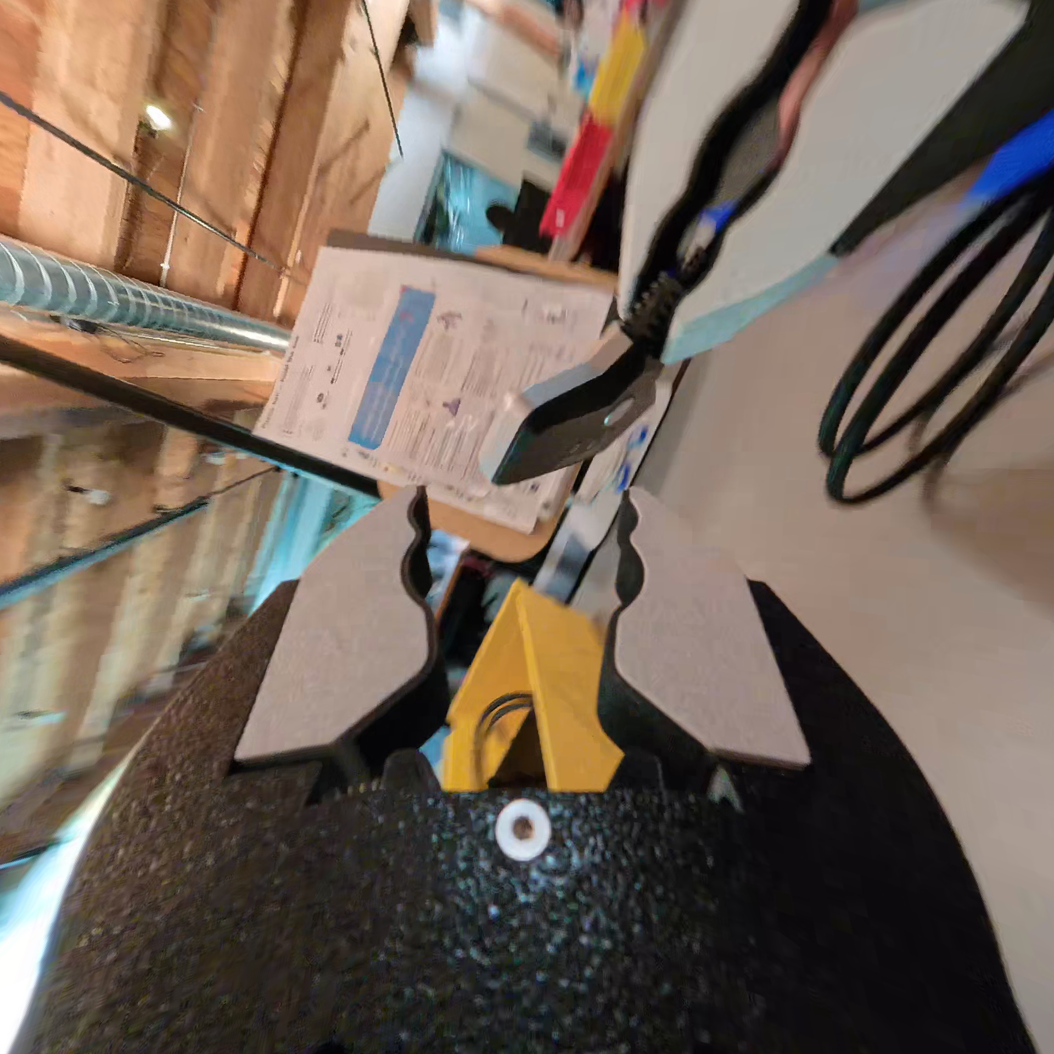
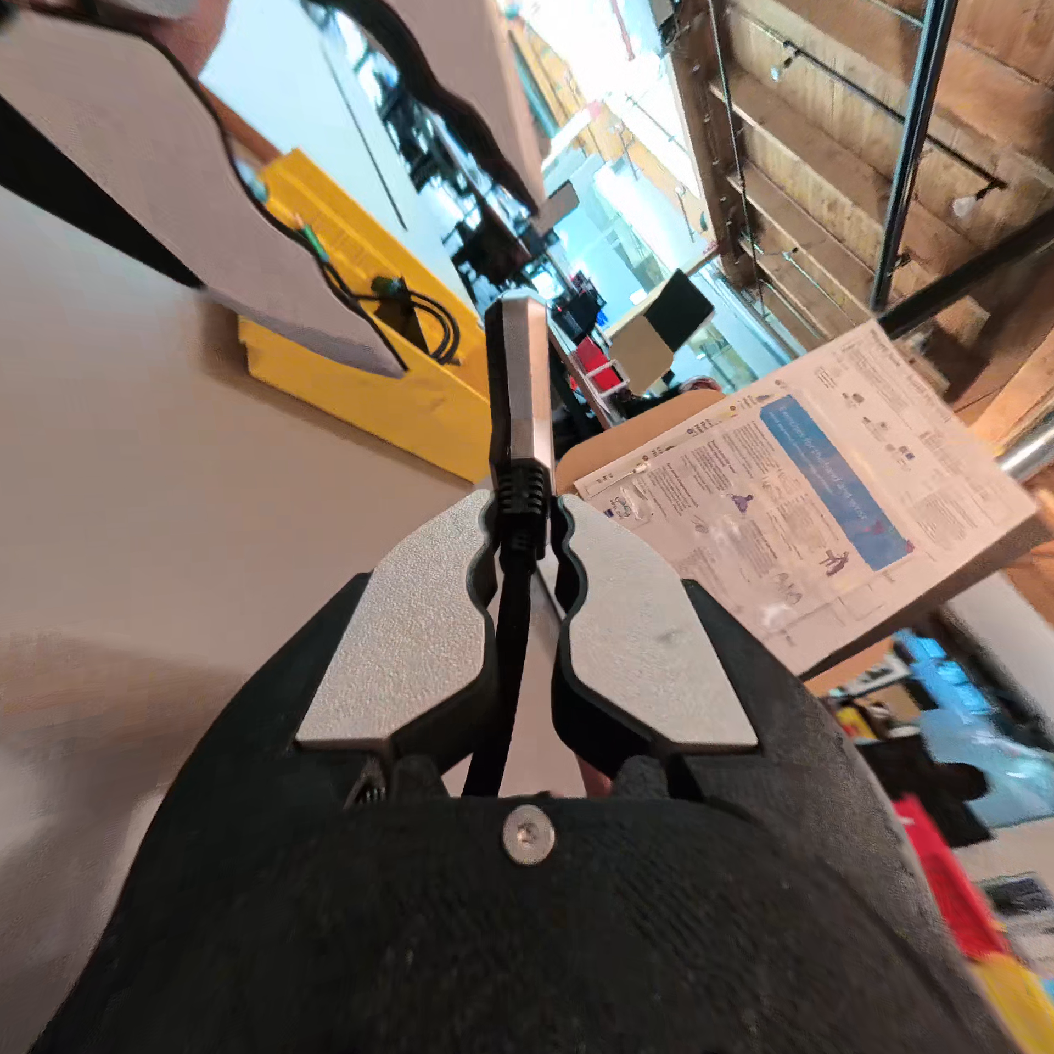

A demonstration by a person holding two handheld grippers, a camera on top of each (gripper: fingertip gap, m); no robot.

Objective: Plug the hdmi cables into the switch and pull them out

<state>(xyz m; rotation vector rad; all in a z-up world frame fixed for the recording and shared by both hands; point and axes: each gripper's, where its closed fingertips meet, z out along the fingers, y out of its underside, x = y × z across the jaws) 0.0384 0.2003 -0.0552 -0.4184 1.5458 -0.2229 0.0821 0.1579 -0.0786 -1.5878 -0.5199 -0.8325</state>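
The HDMI cable [image 2: 505,673] runs up between the fingers of the right gripper [image 2: 522,513], which is closed on the ribbed black collar just behind the silver-and-black plug [image 2: 522,388]; the plug stands clear above the fingertips, over the pale table [image 2: 142,485]. A yellow bin [image 2: 365,393] sits further along the table. The left gripper [image 1: 525,502] is spread open and holds nothing, with the plug [image 1: 564,422] just beyond its tips.
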